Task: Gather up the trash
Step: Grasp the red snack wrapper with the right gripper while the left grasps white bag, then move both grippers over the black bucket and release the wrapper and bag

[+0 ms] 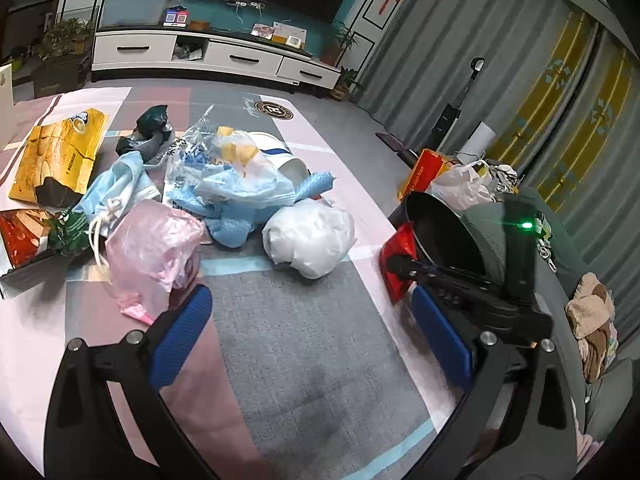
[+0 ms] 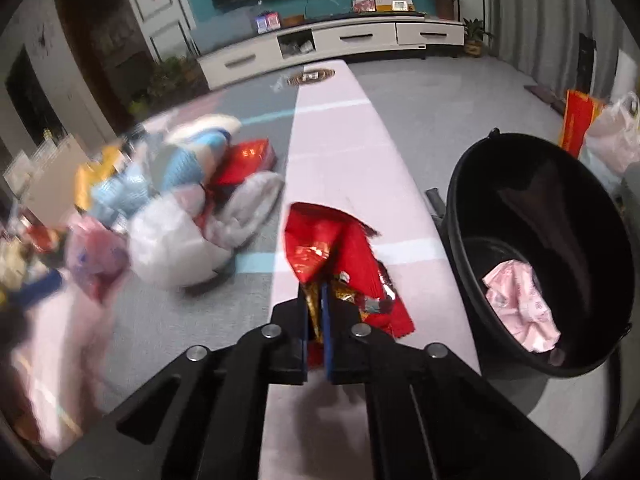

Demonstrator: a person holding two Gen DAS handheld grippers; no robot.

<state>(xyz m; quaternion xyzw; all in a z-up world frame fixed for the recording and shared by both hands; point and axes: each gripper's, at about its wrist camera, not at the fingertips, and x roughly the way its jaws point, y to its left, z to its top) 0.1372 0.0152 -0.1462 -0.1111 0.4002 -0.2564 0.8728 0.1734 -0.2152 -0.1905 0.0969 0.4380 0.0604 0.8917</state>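
Observation:
In the right wrist view my right gripper (image 2: 316,300) is shut on a crumpled red foil wrapper (image 2: 320,240), held above the table's right edge. A black bin (image 2: 536,200) stands just right of it with pink crumpled trash (image 2: 520,304) inside. The left wrist view shows the same wrapper (image 1: 398,256) and the right gripper (image 1: 404,266) against the bin (image 1: 444,232). My left gripper (image 1: 312,332) stands open over the cloth, nothing between its blue pads (image 1: 182,336). Ahead of it lie a pink plastic bag (image 1: 154,252), a white plastic bag (image 1: 310,236) and a heap of blue and clear bags (image 1: 236,176).
A yellow carton (image 1: 60,156), a dark green bag (image 1: 150,126), a face mask (image 1: 116,184) and a red snack packet (image 1: 22,236) lie at the left. Past the bin sit an orange box (image 1: 420,172) and a white bag (image 1: 464,184). A TV cabinet (image 1: 216,56) stands behind.

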